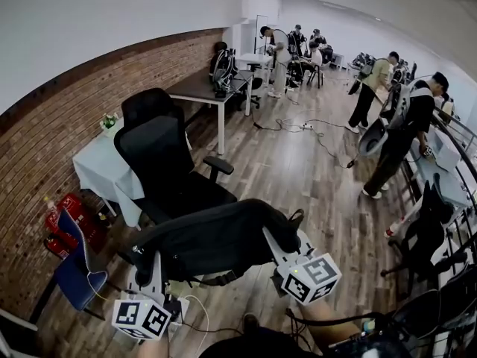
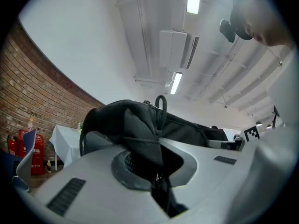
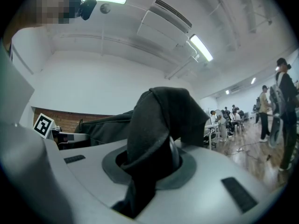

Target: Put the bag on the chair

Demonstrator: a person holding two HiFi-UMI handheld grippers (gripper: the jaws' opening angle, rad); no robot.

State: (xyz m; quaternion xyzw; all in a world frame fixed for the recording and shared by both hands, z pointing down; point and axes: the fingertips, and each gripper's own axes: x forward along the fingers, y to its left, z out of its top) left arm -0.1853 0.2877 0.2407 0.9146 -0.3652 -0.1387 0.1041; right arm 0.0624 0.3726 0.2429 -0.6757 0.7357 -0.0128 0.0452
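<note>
Now we hold the bag (image 1: 216,237) aloft, left gripper (image 2: 156,169) and right gripper (image 3: 149,171) each clamped tight on its fabric; it hangs between them before the chair (image 1: 168,162), seemingly just short of the seat.

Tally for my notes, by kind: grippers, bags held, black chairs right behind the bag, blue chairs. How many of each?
2 grippers: left gripper, right gripper
1 bag
1 black chair
1 blue chair
Total: 5
</note>
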